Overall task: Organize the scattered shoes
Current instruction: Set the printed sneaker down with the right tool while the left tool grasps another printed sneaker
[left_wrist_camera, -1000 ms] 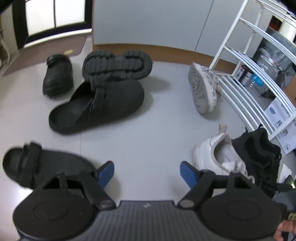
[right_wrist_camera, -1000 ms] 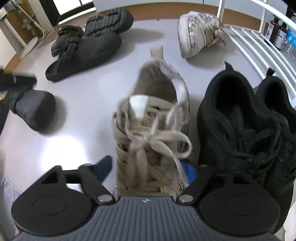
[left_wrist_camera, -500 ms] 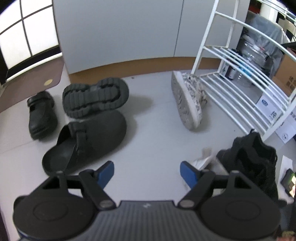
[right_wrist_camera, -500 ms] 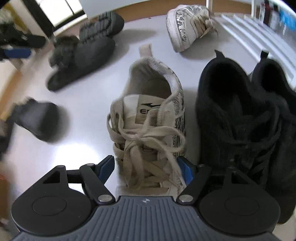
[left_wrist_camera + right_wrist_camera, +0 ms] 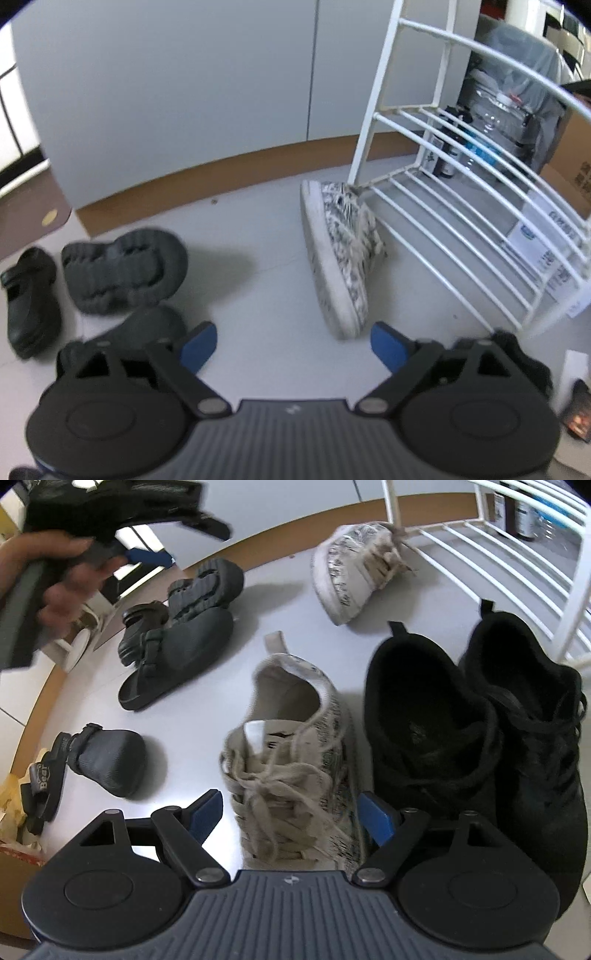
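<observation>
In the left wrist view my left gripper point(image 5: 293, 347) hangs over bare floor with nothing between its fingers, and its jaws are opening. Just ahead of it a white patterned sneaker point(image 5: 336, 266) lies on its side against the white rack point(image 5: 461, 221). My right gripper point(image 5: 290, 818) stands open astride the matching white sneaker point(image 5: 291, 760), which sits upright on the floor. The left pad stands clear of it and the right pad is close beside it. A pair of black sneakers point(image 5: 424, 720) stands directly to its right. The fallen sneaker point(image 5: 351, 576) lies farther back.
Black clogs point(image 5: 122, 269), one sole-up, and a black shoe point(image 5: 29, 302) lie at the left. A small black shoe point(image 5: 107, 757) and a strap sandal point(image 5: 40, 775) sit near the floor's left edge. A hand point(image 5: 55, 579) carries the other gripper at top left. Bottles and boxes stand behind the rack.
The left gripper swung right, from the black sandal and clogs toward the rack and the fallen sneaker, and opened wider. The right gripper's jaws widened around the white sneaker and it drew back slightly.
</observation>
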Tool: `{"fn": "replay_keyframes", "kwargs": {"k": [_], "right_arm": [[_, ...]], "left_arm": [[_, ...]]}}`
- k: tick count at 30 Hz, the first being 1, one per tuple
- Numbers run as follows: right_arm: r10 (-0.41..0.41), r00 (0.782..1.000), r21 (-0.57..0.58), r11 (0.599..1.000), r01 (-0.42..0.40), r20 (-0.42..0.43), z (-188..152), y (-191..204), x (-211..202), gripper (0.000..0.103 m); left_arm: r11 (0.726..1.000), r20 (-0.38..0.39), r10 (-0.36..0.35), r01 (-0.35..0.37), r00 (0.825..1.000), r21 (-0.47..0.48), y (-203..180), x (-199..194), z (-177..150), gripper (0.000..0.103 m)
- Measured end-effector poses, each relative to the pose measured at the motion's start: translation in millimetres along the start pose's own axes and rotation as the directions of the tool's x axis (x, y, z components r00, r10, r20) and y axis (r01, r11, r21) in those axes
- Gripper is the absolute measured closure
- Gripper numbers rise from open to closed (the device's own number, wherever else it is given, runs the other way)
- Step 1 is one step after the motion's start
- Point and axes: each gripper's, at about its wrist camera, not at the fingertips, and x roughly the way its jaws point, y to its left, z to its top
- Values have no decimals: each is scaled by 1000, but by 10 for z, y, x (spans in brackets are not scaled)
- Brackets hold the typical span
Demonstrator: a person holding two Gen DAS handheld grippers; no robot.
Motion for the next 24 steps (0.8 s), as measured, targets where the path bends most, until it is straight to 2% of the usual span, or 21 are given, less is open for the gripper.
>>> {"fn": "replay_keyframes", "kwargs": {"k": [4, 8, 11, 18, 22, 24], "right_arm": [[-15, 1000, 21, 1000, 15, 7, -10, -110, -57, 19], [-24, 1000, 13, 1000, 24, 9, -5, -161, -93, 19], [-26, 1000, 24, 999, 26, 12, -10, -215, -122, 19], [-40, 999, 18, 999, 40, 7, -5, -275, -146, 19], [-38, 999, -3, 999, 38, 9, 18, -262, -161, 19], [-41, 999, -9, 999, 41, 6, 11, -265, -162, 19]], "left_arm": [[1000, -13, -3, 3, 1000, -14, -131, 303, 94, 10], [1000, -30, -20, 21, 999, 20, -246, 570, 186, 7], [999, -39, -4, 5, 999, 36, -299, 701, 246, 7], [999, -78, -18, 16, 997, -28, -326, 1100, 486, 3], [999, -56, 30, -28, 998, 31, -425, 1298, 619, 2], [999, -72, 49, -49, 996, 4, -453, 1414, 675, 1]]}}
